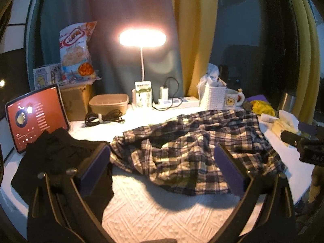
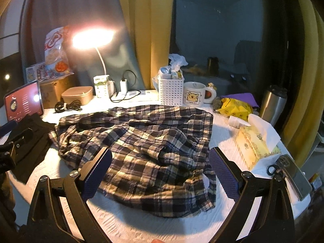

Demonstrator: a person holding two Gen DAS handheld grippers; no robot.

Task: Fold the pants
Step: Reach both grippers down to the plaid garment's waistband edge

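Observation:
Plaid pants (image 1: 192, 147) lie crumpled in a heap on the white textured table cover (image 1: 158, 210); they also show in the right wrist view (image 2: 145, 147). My left gripper (image 1: 162, 162) is open and empty, held above the near left part of the heap. My right gripper (image 2: 160, 168) is open and empty, held above the near right part of the heap. The right gripper's body shows at the right edge of the left wrist view (image 1: 303, 143).
A black garment (image 1: 54, 158) lies left of the pants. A tablet (image 1: 36, 117), cables (image 1: 103, 117), a lit lamp (image 1: 142, 37), a white basket (image 2: 171, 90), a mug (image 2: 194, 94), a tissue box (image 2: 253, 145), a phone (image 2: 293, 174) and a steel flask (image 2: 273, 104) ring the table.

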